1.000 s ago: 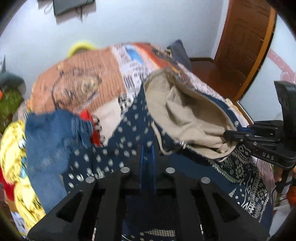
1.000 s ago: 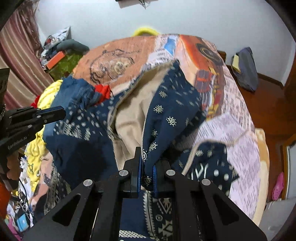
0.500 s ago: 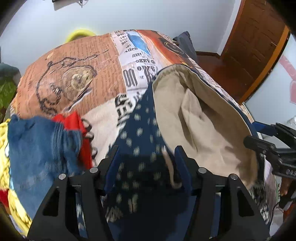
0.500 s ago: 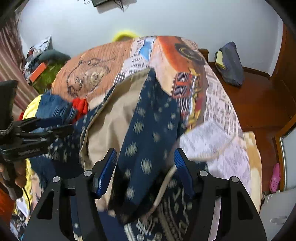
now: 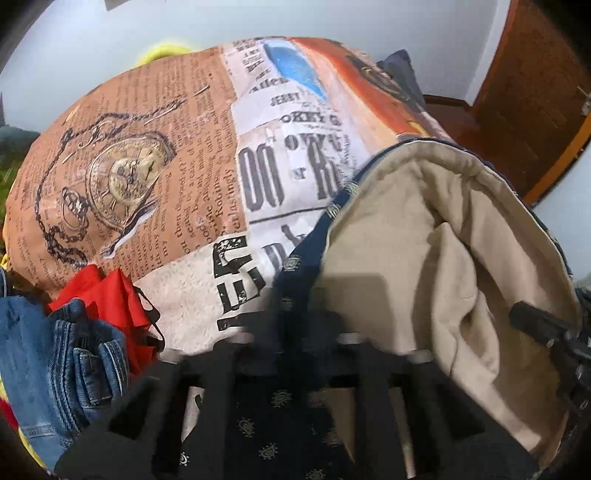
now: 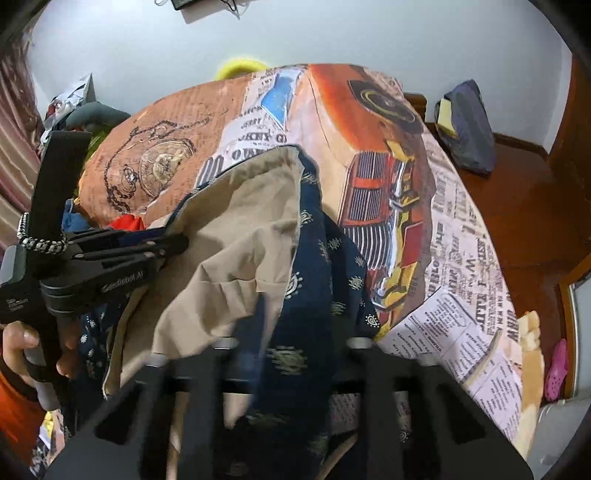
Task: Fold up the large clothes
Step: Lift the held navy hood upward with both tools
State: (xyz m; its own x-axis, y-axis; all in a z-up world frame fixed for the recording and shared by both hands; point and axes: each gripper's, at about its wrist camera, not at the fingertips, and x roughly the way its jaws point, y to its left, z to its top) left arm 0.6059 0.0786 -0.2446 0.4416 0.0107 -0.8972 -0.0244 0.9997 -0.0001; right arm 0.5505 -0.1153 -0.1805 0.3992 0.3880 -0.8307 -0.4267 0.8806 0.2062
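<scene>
Nearest the right wrist camera, the right gripper (image 6: 291, 354) is blurred, with a fold of the navy patterned garment (image 6: 325, 258) running down between its fingers; whether they are pinching the cloth cannot be told. In the left wrist view the left gripper (image 5: 295, 332) is just as smeared, navy fabric lying over and between its fingers, and its grip cannot be told either.

Seen from the right camera, the left gripper points in from the left edge, its fingers lying close together at the rim of the garment's beige lining (image 6: 236, 236), and the person's left hand (image 6: 26, 350) is wrapped around its handle below.

The garment lies bunched on the bed, lining turned upward and open like a pocket. To its left sit blue jeans (image 5: 55, 369) and a red cloth (image 5: 110, 295). Beyond stretches the newspaper-print bedspread (image 5: 166, 166), then the pale wall (image 6: 332, 33), with a dark bag (image 6: 469, 125) on the wooden floor.
</scene>
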